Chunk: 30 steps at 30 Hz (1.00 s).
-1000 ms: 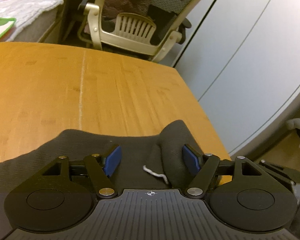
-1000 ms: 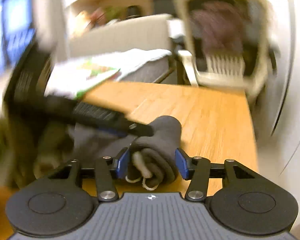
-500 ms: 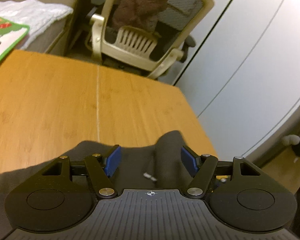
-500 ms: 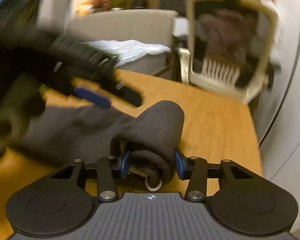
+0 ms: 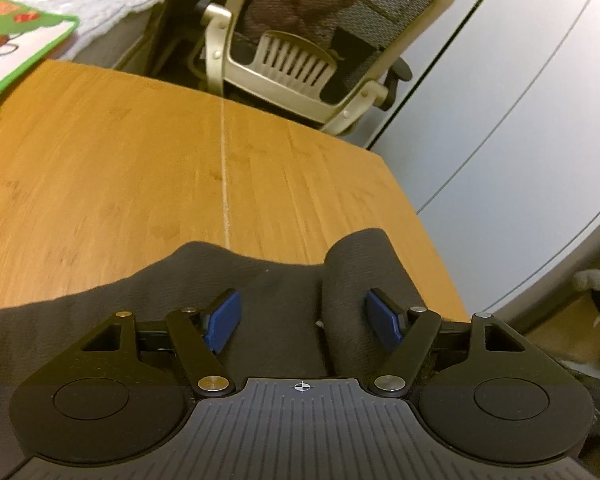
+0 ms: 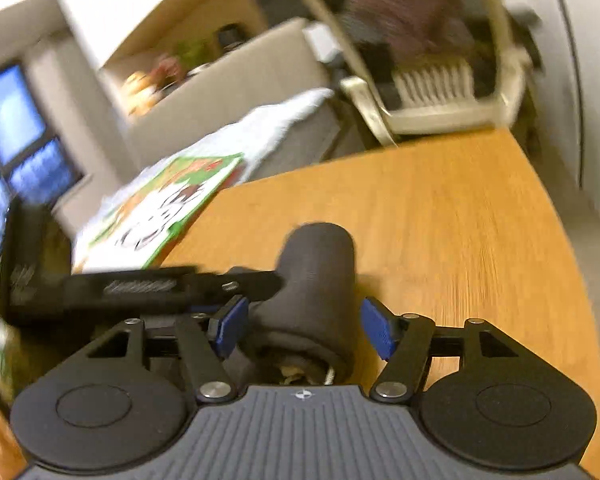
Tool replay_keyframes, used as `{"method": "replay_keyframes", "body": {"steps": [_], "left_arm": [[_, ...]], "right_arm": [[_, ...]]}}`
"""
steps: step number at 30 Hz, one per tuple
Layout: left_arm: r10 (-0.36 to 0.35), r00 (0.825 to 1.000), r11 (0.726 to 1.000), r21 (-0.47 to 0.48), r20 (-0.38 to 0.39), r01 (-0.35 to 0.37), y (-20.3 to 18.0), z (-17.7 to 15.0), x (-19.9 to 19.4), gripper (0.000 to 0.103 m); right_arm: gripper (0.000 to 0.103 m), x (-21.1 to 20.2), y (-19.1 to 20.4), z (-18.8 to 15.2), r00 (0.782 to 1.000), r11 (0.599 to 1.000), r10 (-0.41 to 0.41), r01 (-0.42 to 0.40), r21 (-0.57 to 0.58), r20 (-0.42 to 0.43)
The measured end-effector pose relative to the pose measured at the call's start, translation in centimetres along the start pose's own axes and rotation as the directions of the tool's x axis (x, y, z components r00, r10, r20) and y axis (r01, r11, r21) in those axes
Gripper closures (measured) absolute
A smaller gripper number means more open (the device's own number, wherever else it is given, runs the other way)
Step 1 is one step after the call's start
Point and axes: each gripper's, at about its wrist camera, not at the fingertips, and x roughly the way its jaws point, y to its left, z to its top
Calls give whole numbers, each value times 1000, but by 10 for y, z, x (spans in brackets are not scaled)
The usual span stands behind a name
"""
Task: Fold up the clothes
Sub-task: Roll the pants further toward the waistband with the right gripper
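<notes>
— Where's the dark garment (image 5: 260, 300)?
— Near edge of the wooden surface (image 5: 140, 168), its near part cut off. The left gripper (image 5: 304, 314) hangs spread above it, gripping nothing.
— And the right gripper (image 6: 300, 324)?
— Opening; the rolled end (image 6: 316, 280) sits between its pads, right pad clear. Everything to its left is blurred.

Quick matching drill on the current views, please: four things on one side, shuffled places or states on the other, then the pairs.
Things:
1. dark grey garment
2. picture book
3. office chair
4. right claw

Places or states:
A. beyond the far edge of the wooden table
B. jaws opening, rolled cloth between them
C. rolled end near the table's right edge
D. green-bordered, at the table's far left corner

Pairs: 1-C, 2-D, 3-A, 4-B
</notes>
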Motion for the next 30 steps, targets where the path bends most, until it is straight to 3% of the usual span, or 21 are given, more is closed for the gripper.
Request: {"method": "replay_keyframes", "body": {"steps": [1, 3, 5, 7, 11, 14, 16, 18, 22, 24, 26, 30], "left_arm": [[3, 1000, 1000, -2, 1, -3, 3, 1, -1, 33], [15, 1000, 1000, -5, 3, -15, 6, 2, -6, 37], [30, 999, 1000, -3, 14, -30, 8, 3, -14, 37], [28, 999, 1000, 7, 37, -29, 7, 6, -23, 35], [11, 996, 999, 34, 84, -14, 0, 12, -39, 31], [45, 995, 996, 69, 85, -50, -1, 14, -38, 29], [58, 995, 996, 68, 79, -64, 4, 14, -37, 28], [70, 994, 995, 70, 82, -76, 7, 14, -36, 27], [112, 991, 990, 83, 76, -118, 14, 13, -32, 29], [118, 991, 990, 67, 59, -122, 22, 11, -27, 32], [114, 992, 992, 55, 52, -117, 29, 9, -25, 33], [95, 994, 995, 36, 61, -97, 39, 10, -27, 32]], "right_arm": [[39, 7, -6, -2, 1000, 998, -1, 3, 55, -22], [51, 16, -9, -5, 999, 995, 14, -10, 102, -43], [55, 16, 6, -4, 999, 1000, -8, 8, 18, -32], [57, 14, 33, -7, 997, 984, -69, 66, -166, -14], [57, 10, 79, -26, 984, 863, -169, 174, -475, 53], [57, 9, 101, -40, 972, 773, -211, 230, -591, 102], [57, 10, 107, -41, 970, 752, -215, 237, -615, 111], [53, 9, 105, -35, 977, 779, -192, 211, -590, 96], [41, 6, 91, -12, 993, 886, -106, 119, -449, 54], [41, 9, 87, -5, 993, 905, -106, 121, -408, 58], [49, 15, 88, -2, 989, 899, -130, 146, -413, 66], [58, 25, 103, -11, 981, 831, -175, 193, -521, 83]]}}
